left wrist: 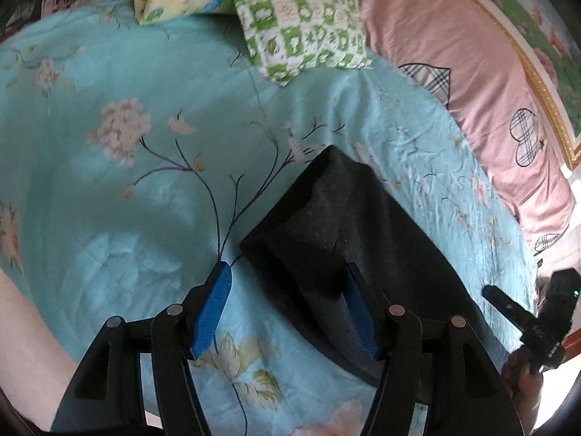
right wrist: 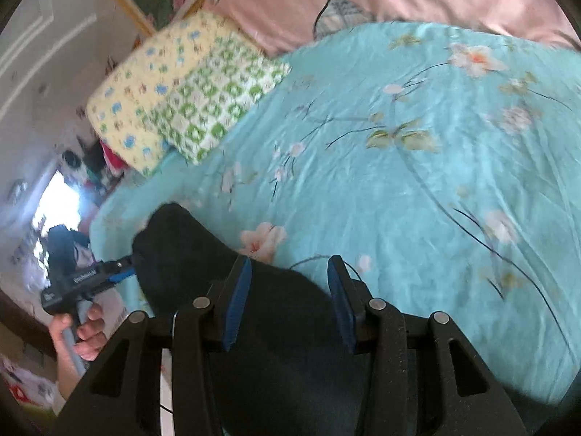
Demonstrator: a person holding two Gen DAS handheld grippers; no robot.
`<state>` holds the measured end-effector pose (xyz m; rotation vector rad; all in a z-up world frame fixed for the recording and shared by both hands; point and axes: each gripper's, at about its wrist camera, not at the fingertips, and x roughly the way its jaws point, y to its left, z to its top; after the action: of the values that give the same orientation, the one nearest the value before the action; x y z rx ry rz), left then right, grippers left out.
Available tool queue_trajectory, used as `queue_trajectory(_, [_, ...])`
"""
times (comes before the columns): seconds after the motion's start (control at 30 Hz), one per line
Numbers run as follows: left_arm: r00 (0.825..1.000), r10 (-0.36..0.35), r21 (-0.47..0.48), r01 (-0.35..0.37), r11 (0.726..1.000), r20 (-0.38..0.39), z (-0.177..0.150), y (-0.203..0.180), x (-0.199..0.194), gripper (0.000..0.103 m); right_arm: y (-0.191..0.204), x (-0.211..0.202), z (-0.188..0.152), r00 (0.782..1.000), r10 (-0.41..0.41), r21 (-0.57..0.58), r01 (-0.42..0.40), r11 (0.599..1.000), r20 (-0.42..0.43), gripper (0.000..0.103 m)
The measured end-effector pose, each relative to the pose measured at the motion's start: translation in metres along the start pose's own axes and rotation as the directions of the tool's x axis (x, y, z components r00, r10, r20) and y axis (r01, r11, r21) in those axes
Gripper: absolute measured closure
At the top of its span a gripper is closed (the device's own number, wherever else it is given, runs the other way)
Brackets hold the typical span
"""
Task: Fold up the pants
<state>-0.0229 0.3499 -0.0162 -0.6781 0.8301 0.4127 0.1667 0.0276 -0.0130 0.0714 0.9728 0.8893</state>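
Claws (left wrist: 287, 283) (right wrist: 288, 276) gape over fuzzy, dark, folded pants (left wrist: 334, 232) on smooth sheet (left wrist: 127, 189).

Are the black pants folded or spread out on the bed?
Folded: the black pants lie as a compact, layered bundle on the blue sheet, no separate legs showing.

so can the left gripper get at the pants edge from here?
Probably yes: the left gripper is open, the pants edge already lies between its jaws, and nothing blocks it on the bedspread.

Bedspread (left wrist: 109, 189) left of pants (left wrist: 326, 225) open (pillows (left wrist: 301, 25) far).
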Motion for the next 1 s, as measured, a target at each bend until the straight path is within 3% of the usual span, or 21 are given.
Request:
queue_trajectory(0.17, [1.000,-0.013,-0.009,0.013,1.000,-0.020,-0.006,0.009,0.011,0.040,0.012,0.045,0.005,0.987,-0.073,-0.131,0.055,0.990,-0.141,0.058])
queue_trajectory(0.3, [1.000,-0.018,0.021,0.019,1.000,-0.020,-0.007,0.008,0.015,0.040,0.032,0.058,-0.006,0.969,-0.104,-0.297,0.034,0.954,-0.225,0.058])
queue_trajectory(0.47, [0.999,-0.025,0.053,0.026,0.998,-0.024,0.002,-0.007,0.027,0.040,0.036,0.063,-0.004,0.946,-0.083,-0.356,-0.036,0.934,-0.313,0.059])
queue_trajectory(0.5, [0.999,-0.028,0.064,0.029,0.997,-0.021,0.004,-0.012,0.030,0.041,0.036,0.064,-0.003,0.943,-0.073,-0.362,-0.052,0.931,-0.324,0.065])
queue_trajectory(0.53, [1.000,-0.019,0.077,0.020,0.997,-0.014,0.005,-0.016,0.034,0.044,0.037,0.064,-0.004,0.941,-0.054,-0.362,-0.076,0.929,-0.335,0.075])
queue_trajectory(0.57, [1.000,-0.010,0.087,0.010,0.996,-0.006,0.006,-0.020,0.035,0.056,0.038,0.063,-0.004,0.941,-0.061,-0.373,-0.072,0.925,-0.332,0.076])
queue_trajectory(0.6, [1.000,-0.011,0.098,0.011,0.995,-0.001,0.005,-0.023,0.034,0.068,0.040,0.062,-0.005,0.944,-0.071,-0.387,-0.063,0.920,-0.322,0.080])
queue_trajectory(0.63, [1.000,-0.023,0.104,0.022,0.994,0.011,0.004,-0.025,0.029,0.072,0.040,0.056,-0.007,0.950,-0.077,-0.394,-0.051,0.918,-0.303,0.086])
queue_trajectory(0.67, [0.999,-0.040,0.110,0.036,0.993,0.035,0.004,-0.027,0.020,0.082,0.041,0.051,-0.007,0.955,-0.082,-0.394,-0.039,0.918,-0.284,0.088])
queue_trajectory(0.8, [0.986,-0.112,0.131,0.095,0.987,0.125,-0.004,-0.032,-0.028,0.084,0.041,0.011,0.001,0.991,-0.092,-0.365,0.050,0.930,-0.098,0.091])
queue_trajectory(0.9, [0.971,-0.154,0.165,0.124,0.978,0.184,-0.008,-0.032,-0.060,0.084,0.050,-0.007,0.005,0.993,-0.117,-0.363,0.120,0.924,0.029,0.094])
queue_trajectory(1.0, [0.974,-0.130,0.193,0.094,0.977,0.188,-0.007,-0.028,-0.060,0.084,0.057,-0.006,0.001,0.984,-0.144,-0.363,0.173,0.916,0.105,0.095])
